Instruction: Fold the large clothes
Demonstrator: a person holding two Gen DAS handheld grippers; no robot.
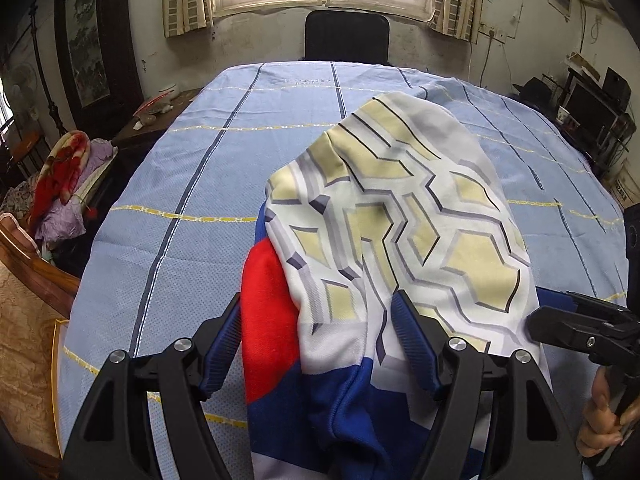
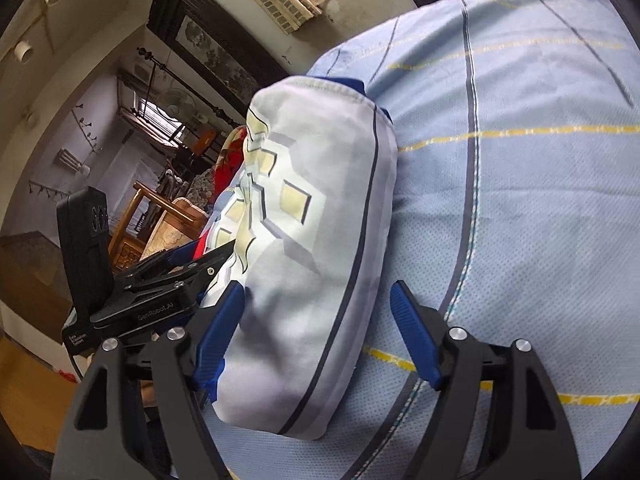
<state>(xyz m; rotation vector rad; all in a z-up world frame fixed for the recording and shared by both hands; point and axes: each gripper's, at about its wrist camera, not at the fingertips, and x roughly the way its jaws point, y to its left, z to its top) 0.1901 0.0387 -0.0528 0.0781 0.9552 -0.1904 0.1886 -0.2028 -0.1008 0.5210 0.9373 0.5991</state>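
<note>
Now mid-fold, garment (image 1: 400, 216) bunched at near table edge.

Nearest, at 6: left gripper (image 1: 320, 336) and right gripper (image 2: 316, 332) both spread wide, straddling cloth w/o pinching, prob. lining up a grab. Beyond, toward 12: blue sheet (image 1: 224, 152), chair (image 1: 347, 36).

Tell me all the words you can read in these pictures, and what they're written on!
"GenRobot.AI": on the black body of the left tool, seen in the right wrist view.
Small white print on the black block under it: too small to read.
Faint woven lettering on the blue checked bedsheet near the chair: too blurred to read.
</note>
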